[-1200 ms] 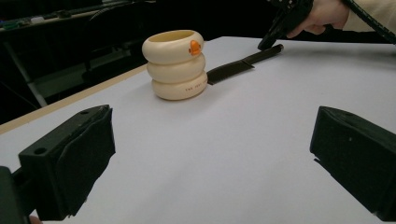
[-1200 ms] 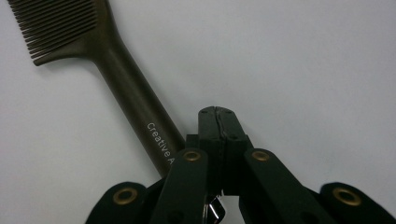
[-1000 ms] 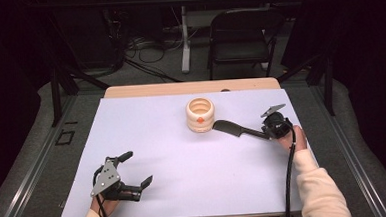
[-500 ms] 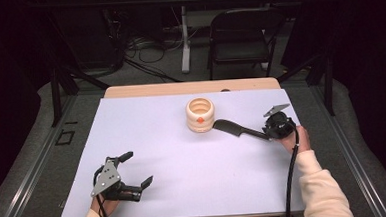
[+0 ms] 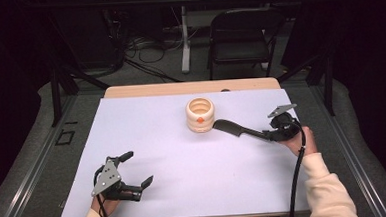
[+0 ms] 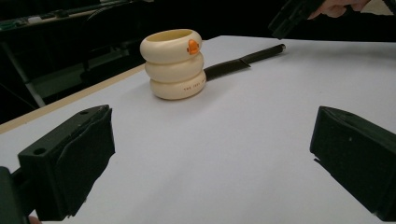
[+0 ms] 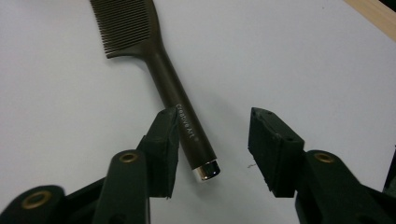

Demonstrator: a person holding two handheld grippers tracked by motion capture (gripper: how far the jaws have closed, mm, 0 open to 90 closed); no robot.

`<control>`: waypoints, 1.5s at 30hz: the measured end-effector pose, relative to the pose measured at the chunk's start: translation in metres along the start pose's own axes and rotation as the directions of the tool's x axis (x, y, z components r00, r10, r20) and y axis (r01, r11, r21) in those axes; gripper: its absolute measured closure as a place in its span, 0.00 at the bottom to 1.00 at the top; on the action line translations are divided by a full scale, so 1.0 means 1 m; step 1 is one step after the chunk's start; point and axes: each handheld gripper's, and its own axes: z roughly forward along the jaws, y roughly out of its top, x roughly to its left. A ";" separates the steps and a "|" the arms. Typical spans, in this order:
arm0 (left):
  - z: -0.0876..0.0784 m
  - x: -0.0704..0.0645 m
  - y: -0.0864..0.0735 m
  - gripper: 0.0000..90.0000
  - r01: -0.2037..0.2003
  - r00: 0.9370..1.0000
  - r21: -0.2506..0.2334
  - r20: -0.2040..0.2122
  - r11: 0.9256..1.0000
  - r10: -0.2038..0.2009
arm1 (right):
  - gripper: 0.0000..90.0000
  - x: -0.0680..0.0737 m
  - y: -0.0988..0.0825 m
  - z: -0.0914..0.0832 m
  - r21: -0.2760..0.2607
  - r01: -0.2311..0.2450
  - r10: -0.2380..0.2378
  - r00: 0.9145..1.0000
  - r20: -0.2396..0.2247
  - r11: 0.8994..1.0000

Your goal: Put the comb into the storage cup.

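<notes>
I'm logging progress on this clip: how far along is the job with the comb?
Done: the comb lies flat on the table, its toothed end beside the cream ringed holder. In hand: the right gripper has just been opening, its jaws either side of the handle, one pad beside it, no grip. Left: backing that gripper away. The left gripper waits open.

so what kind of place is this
Probably a lab or recording studio, not a home: a white-topped table against dark surroundings, loose cables on the floor, and a folding chair behind it.
</notes>
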 end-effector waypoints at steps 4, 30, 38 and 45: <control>0.000 0.000 0.000 0.00 -0.007 1.000 0.003 0.000 1.000 0.007 | 0.52 0.005 0.000 -0.006 -0.002 0.016 -0.016 1.000 -0.024 1.000; 0.001 -0.001 0.000 0.00 -0.005 1.000 0.002 0.002 1.000 0.005 | 0.17 0.035 0.006 -0.011 -0.019 0.123 -0.124 0.984 -0.126 0.992; 0.002 0.000 0.000 0.00 0.000 1.000 0.007 0.002 1.000 0.000 | 0.15 0.042 0.011 -0.012 -0.049 0.150 -0.155 0.982 -0.112 0.987; 0.002 0.000 0.000 0.00 -0.002 1.000 0.005 0.001 1.000 0.002 | 0.12 0.045 0.019 -0.013 -0.067 0.173 -0.179 0.977 -0.114 0.983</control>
